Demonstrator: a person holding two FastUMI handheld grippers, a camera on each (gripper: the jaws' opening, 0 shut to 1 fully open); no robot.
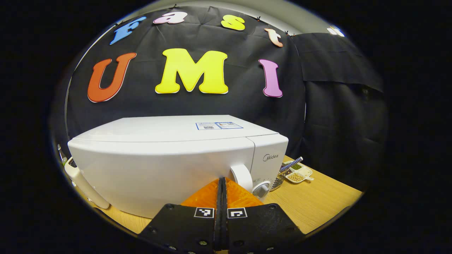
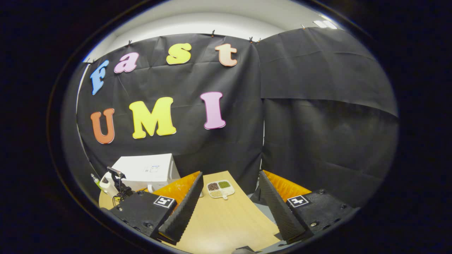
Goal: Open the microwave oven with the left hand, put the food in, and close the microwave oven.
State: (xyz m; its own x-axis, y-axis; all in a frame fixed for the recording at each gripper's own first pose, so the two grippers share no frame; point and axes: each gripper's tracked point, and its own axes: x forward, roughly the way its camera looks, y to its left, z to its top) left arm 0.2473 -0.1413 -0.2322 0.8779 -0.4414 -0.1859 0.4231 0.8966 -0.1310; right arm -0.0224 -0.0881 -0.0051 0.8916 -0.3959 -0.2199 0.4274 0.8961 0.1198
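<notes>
Nothing done yet: microwave oven (image 1: 169,162) door closed on table (image 1: 317,197), left tongs (image 1: 221,187) together before it, right tongs (image 2: 229,201) apart, food dish (image 2: 220,188) right of oven.

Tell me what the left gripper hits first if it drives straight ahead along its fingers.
Most likely the microwave: the left gripper, jaws closed, points at its white front, just left of the upper knob. The gap between them is hard to judge.

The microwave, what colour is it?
White all over; the microwave shows best in the left gripper view.
</notes>
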